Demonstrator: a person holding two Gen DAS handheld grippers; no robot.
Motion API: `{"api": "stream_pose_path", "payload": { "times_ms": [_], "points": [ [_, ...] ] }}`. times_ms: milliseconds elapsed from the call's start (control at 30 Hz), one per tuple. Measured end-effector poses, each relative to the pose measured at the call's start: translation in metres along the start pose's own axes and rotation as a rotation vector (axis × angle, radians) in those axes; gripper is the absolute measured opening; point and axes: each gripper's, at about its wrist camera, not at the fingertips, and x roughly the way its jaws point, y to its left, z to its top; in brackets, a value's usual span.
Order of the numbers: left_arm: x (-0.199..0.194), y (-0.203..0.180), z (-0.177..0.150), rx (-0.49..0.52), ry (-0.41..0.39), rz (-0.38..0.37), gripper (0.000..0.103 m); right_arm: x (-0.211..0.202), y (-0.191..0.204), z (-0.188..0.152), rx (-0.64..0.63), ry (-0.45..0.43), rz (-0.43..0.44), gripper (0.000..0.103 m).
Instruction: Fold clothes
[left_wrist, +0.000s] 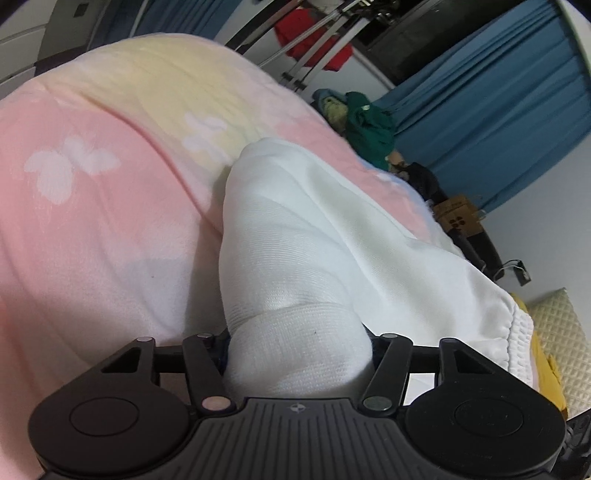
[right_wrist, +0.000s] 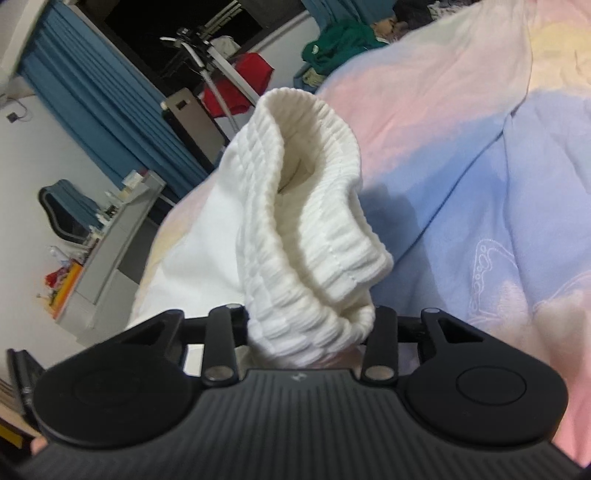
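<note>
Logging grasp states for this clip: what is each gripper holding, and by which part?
Both hold the white garment. The left gripper clamps a bunched fold of its smooth knit; the right gripper clamps its ribbed band. Fingertips are hidden by cloth.

Left wrist view: mounted behind the black left gripper (left_wrist: 299, 354), looking forward along it, tilted, very close over the pastel pink, yellow and blue bedspread (left_wrist: 92, 206). Right wrist view: same arrangement behind the black right gripper (right_wrist: 308, 332). Shared: white knitted garment (left_wrist: 295, 236), bedspread, blue pleated curtains (left_wrist: 491, 92), red cloth (right_wrist: 240, 85).
</note>
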Motion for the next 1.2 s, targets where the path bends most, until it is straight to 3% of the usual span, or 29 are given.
{"api": "stream_pose_path", "payload": {
  "times_ms": [167, 567, 733, 933, 1067, 1200],
  "points": [
    [-0.012, -0.007, -0.006, -0.026, 0.001, -0.063, 0.055, -0.022, 0.013, 0.001, -0.053, -0.044, -0.008, 0.041],
    [-0.037, -0.045, -0.015, -0.048, -0.006, -0.218, 0.052, -0.073, 0.006, 0.019, 0.059, -0.125, 0.019, 0.041],
    [-0.019, -0.082, -0.011, -0.062, -0.003, -0.223, 0.052, -0.092, -0.001, 0.046, 0.045, -0.153, 0.017, 0.041],
    [0.055, -0.190, 0.003, 0.010, 0.030, -0.256, 0.051, -0.113, -0.044, 0.101, 0.106, -0.207, -0.021, 0.040],
    [0.111, -0.271, 0.012, 0.089, 0.051, -0.283, 0.051, -0.135, -0.095, 0.153, 0.179, -0.299, -0.041, 0.040],
    [0.192, -0.364, 0.016, 0.137, 0.090, -0.338, 0.051, -0.154, -0.153, 0.213, 0.237, -0.414, -0.080, 0.040]
  ]
}}
